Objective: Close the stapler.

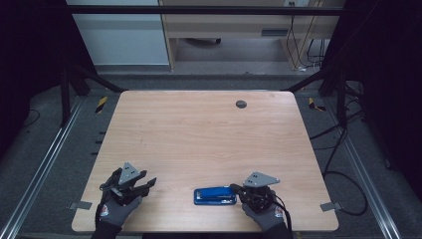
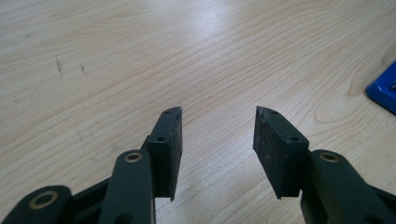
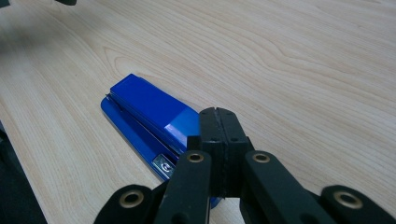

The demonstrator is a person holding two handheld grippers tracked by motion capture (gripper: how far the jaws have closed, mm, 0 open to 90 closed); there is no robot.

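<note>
Right tool [image 3: 218, 116], jaws closed and empty, rests over the blue metal stapler [image 3: 144, 107] near the bench's [image 1: 199, 129] front edge; left tool [image 2: 217, 135] waits open, pressing not begun.

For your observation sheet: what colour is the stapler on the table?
The stapler is bright blue, clearest in the right gripper view.

Blue stapler [image 2: 384, 91] cut off at right edge of left gripper view, its near end hidden behind right gripper [image 3: 219, 112], dark blurred shape at upper left corner.
</note>
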